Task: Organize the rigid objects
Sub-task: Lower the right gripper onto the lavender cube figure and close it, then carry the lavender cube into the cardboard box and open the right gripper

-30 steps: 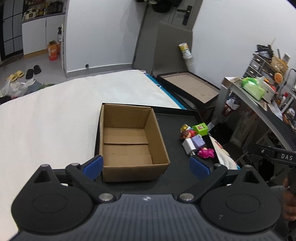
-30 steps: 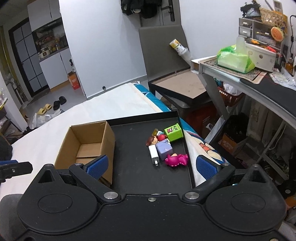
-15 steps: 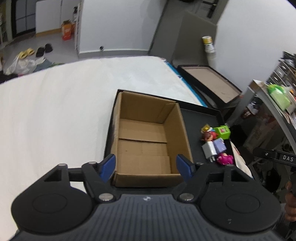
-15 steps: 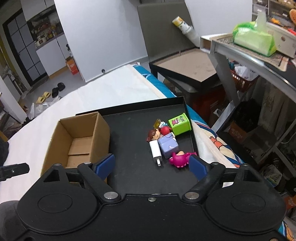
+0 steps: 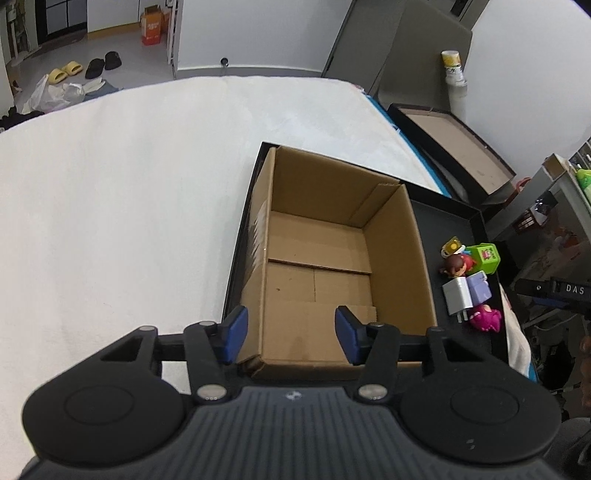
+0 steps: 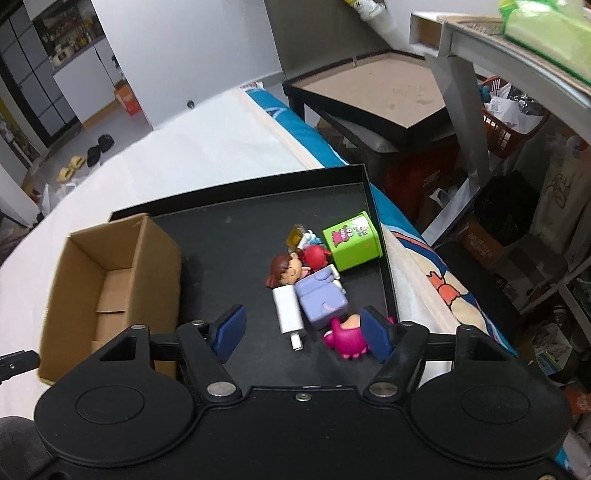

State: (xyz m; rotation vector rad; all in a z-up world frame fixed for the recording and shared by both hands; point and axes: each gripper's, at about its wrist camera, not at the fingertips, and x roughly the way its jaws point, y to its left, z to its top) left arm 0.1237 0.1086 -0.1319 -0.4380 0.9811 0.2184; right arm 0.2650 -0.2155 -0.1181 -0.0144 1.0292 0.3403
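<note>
An open, empty cardboard box (image 5: 321,258) stands at the left end of a black tray (image 5: 450,214). My left gripper (image 5: 290,334) hovers over the box's near left corner, its jaws closing with that corner between them and no pad pressing. In the right wrist view, the box (image 6: 110,280) is at the left. The toys lie at the tray's (image 6: 236,221) right end: a green cube (image 6: 352,240), a brown-haired doll (image 6: 286,271), a lilac block (image 6: 321,299), a white charger (image 6: 288,308) and a pink figure (image 6: 347,338). My right gripper (image 6: 301,330) is closing above the charger's plug end without gripping anything.
The tray rests on a white bedcover (image 5: 129,184) near its right edge. Beyond that edge are a black-framed board (image 6: 388,92), a grey table (image 6: 458,62) with a green pack (image 6: 546,33), and an orange basket (image 6: 513,125). Shoes and bags lie on the far floor.
Both grippers have come down and forward. The left one has moved over the box, the right one over the toys. Both pairs of jaws have narrowed.
</note>
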